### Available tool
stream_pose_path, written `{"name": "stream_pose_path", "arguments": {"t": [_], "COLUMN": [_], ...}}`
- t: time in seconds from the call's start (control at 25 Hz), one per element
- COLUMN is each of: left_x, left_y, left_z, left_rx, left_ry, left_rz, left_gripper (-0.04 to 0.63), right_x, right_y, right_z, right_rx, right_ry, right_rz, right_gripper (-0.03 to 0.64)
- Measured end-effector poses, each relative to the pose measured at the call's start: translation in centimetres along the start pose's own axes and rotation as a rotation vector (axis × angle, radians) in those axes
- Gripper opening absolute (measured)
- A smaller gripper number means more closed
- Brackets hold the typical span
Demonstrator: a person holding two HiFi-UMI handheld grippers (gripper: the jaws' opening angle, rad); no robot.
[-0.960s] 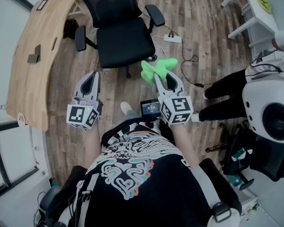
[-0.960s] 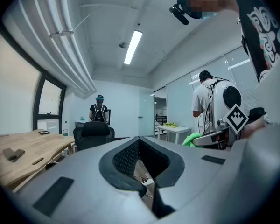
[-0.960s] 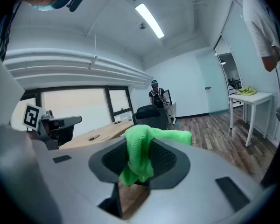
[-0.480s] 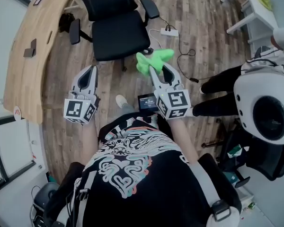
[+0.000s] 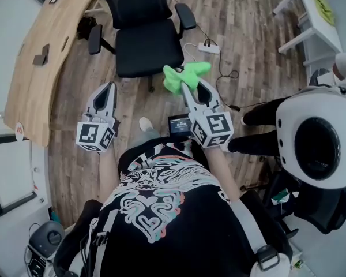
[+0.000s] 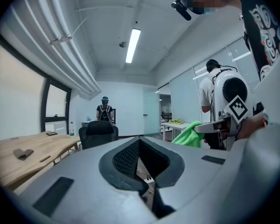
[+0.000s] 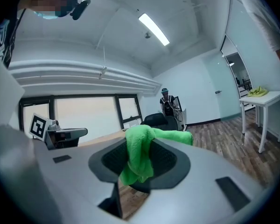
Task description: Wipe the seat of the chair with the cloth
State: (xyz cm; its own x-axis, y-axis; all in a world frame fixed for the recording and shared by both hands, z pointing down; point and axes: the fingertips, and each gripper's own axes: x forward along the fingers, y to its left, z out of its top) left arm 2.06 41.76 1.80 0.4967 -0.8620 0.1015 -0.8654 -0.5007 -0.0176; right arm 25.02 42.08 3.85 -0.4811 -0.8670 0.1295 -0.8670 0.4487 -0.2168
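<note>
Two handheld grippers point forward over the plank floor (image 5: 242,16), side by side and well apart. The right gripper (image 5: 190,89) has its jaws closed on a bright green cloth (image 5: 179,78). In the right gripper view the cloth is pinched at the tips, with one fold hanging down into the opening between the jaws and another end sticking out forward to the right. The left gripper (image 5: 108,89) holds nothing: the left gripper view shows its jaw tips meeting, with only floor visible through the opening behind them. The cloth is in the air near the front right corner of the black office chair (image 5: 148,52), and the right gripper view shows it apart from the seat. The chair stands straight ahead of the person, seat toward them, with the mesh backrest (image 5: 131,3) on the far side and an armrest on either side. A white power strip (image 5: 209,48) with cables lies on the floor just right of the chair. To the left runs a curved wooden desk (image 5: 37,79) carrying a small dark object (image 5: 41,55). A small lit screen (image 5: 180,126) shows just beside the right gripper's marker cube. At the far right is another person (image 5: 265,114) in dark trousers with a large round white unit (image 5: 314,144), and a white table (image 5: 311,16) stands in the upper right corner.
</note>
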Motion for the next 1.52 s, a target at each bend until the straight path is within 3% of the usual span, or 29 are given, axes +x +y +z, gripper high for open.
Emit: {"name": "stream_pose_path", "arguments": {"t": [0.44,0.96,1.08,1.52], "left_x": [1.8,12.0,15.3,23.8], "left_y": [1.3,5.7,8.1,21.3], "left_z": [-0.8,-0.6,-0.3,1.0], "left_rx": [-0.013,0.038,0.083,0.073], "left_ry": [0.004,0.026,0.038,0.014], "left_rz": [0.037,-0.041,-0.072,-0.084], "left_gripper": [0.0,0.0,0.0,0.0], "right_x": [1.9,9.9,13.4,27.8], "right_y": [-1.2,-5.0,-6.0,-7.9], "right_z": [-0.3,0.3,0.4,3.1], "right_rx": [-0.012,-0.002,0.01,-0.026], "right_ry": [0.024,0.051,0.047,0.061], "right_rz": [0.015,-0.051,-0.088,-0.182], "right_gripper": [0.123,0.123,0.123,0.123]}}
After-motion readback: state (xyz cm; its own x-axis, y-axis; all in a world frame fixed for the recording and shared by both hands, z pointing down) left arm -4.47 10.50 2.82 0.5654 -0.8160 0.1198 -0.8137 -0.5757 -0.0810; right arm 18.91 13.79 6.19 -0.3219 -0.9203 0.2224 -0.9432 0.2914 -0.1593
